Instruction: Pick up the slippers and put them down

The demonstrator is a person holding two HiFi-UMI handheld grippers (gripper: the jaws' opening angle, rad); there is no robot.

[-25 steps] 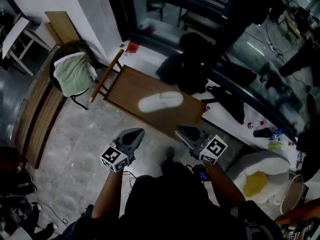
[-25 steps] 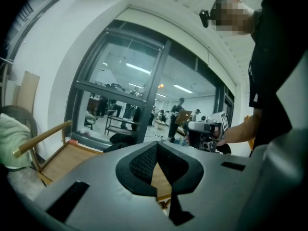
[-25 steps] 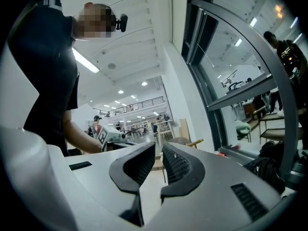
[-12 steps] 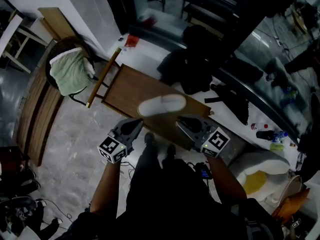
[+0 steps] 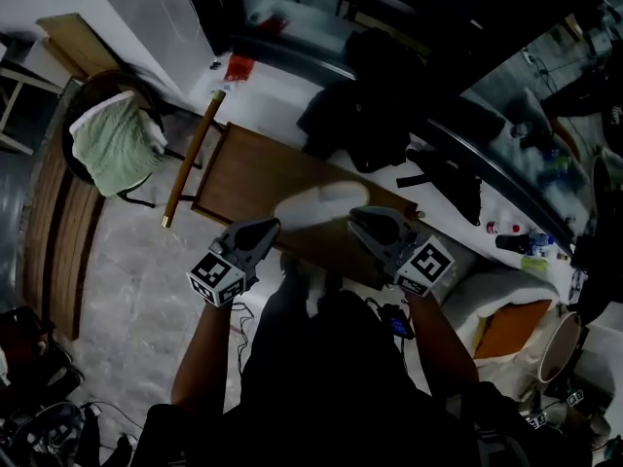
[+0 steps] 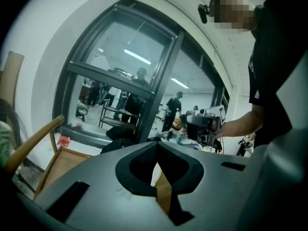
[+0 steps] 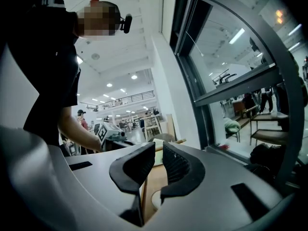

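Note:
One white slipper (image 5: 316, 205) lies on the brown wooden table (image 5: 243, 178), near its front edge. My left gripper (image 5: 263, 230) hovers at that edge just left of the slipper, its jaws shut with nothing in them; in the left gripper view the tips (image 6: 155, 144) meet. My right gripper (image 5: 362, 220) hangs just right of the slipper. In the right gripper view its jaws (image 7: 157, 148) stand a narrow gap apart and empty, with a pale rounded bit of the slipper (image 7: 155, 198) low between them. Neither gripper touches the slipper.
A chair draped with green cloth (image 5: 117, 144) stands left of the table, and a wooden pole (image 5: 190, 159) leans there. Dark bags (image 5: 375, 115) lie on the white ledge behind. A white cushion (image 5: 501, 295) and bottles (image 5: 511, 241) sit at the right. My legs are below the grippers.
Both grippers have moved forward to the table's front edge and now flank the slipper. The jaws look the same as before.

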